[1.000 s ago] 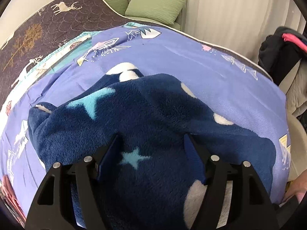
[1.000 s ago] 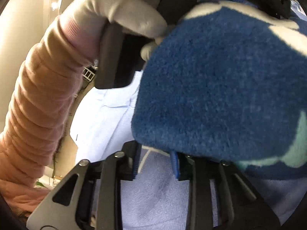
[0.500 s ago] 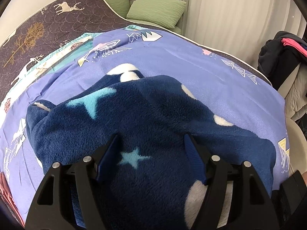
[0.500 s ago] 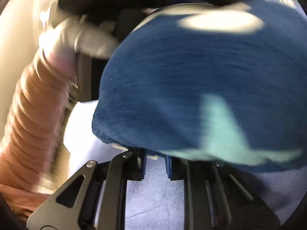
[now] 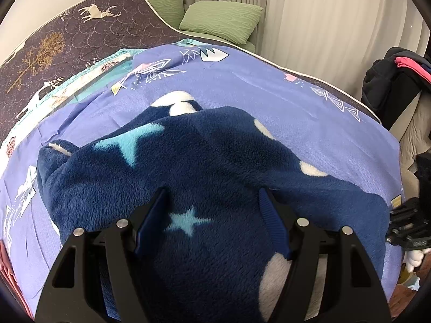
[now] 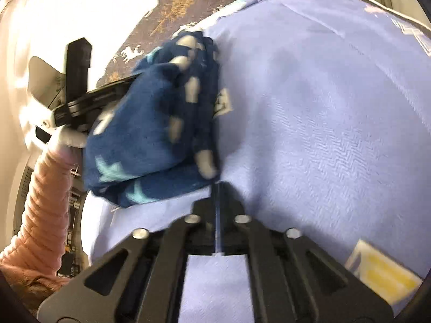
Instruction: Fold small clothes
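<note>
The left tongs (image 5: 212,207) stand spread, pressed down into one dark-blue starred fleece garment (image 5: 215,161) bunched on the lilac sheet (image 5: 309,113) of the bed. The right tongs (image 6: 218,188) have just closed, pressed together on nothing, just beside the garment. Two green pillows (image 5: 223,21) lie beyond.
</note>
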Motion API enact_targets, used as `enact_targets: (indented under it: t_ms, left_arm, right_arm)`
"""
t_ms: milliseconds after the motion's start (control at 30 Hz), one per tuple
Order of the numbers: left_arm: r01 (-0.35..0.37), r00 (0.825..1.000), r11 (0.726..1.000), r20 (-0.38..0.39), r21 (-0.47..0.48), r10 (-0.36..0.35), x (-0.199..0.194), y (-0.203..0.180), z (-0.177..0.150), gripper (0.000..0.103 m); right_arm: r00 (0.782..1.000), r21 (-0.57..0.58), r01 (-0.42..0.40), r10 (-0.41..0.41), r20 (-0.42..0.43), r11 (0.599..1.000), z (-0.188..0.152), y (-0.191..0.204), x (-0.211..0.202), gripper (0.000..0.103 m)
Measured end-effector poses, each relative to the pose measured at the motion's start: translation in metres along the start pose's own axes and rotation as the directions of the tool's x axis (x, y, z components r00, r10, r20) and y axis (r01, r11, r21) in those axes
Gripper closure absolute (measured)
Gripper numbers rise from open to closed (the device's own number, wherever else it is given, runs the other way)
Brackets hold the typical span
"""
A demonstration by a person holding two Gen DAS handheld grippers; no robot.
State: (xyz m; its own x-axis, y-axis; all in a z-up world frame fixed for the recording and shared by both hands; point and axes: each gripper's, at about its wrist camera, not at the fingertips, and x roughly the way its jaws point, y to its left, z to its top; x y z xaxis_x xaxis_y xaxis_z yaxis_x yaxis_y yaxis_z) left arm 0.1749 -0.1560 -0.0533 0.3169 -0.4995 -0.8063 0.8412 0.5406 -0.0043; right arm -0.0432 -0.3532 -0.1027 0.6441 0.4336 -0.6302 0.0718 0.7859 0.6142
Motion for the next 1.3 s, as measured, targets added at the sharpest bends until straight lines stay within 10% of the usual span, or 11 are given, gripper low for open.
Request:
enact_targets:
  t_ms: [133,433,667,833,900,1033,1100,1300]
  left_arm:
    - [-0.003,1.0,1.0,-0.002,0.001,0.003,0.0,0.0,0.001,0.032]
    - [-0.018,1.0,0.999,0.006,0.028,0.018,0.001,-0.003,-0.002,0.03]
    - [-0.018,1.0,1.0,0.019,0.011,0.017,-0.001,-0.001,-0.003,0.03]
    - [-0.012,0.999,1.0,0.033,0.005,0.011,-0.003,0.0,-0.005,0.03]
    - [-0.014,0.999,1.0,0.038,0.005,0.014,-0.004,-0.001,-0.006,0.03]
    - [-0.021,0.997,1.0,0.073,-0.002,0.021,-0.01,-0.001,-0.011,0.031]
    - [-0.018,0.995,1.0,0.096,-0.017,0.02,-0.016,0.002,-0.014,0.031]
    - [-0.007,0.98,1.0,0.201,0.029,0.001,-0.072,-0.009,-0.042,0.038]
  right_arm:
    - [0.98,-0.139,-0.191,0.182,-0.076,0.972,-0.004,0.061,0.014,0.1]
    - [0.955,-0.182,-0.246,0.206,-0.213,0.952,-0.011,0.138,0.121,0.1]
    - [0.923,-0.162,-0.286,0.227,-0.31,0.944,-0.016,0.127,0.115,0.1]
    - [0.961,-0.277,-0.26,0.22,-0.168,0.925,-0.009,0.131,0.043,0.087]
    - [0.973,-0.327,-0.228,0.226,-0.044,0.917,0.004,0.131,0.004,0.064]
    - [0.985,-0.354,-0.053,0.108,0.137,0.934,0.026,0.128,-0.012,0.06]
    - [0.994,-0.313,0.069,-0.04,0.097,0.947,0.027,0.113,0.025,0.068]
    - [0.997,-0.287,0.036,-0.014,0.079,0.957,0.017,0.078,0.031,0.07]
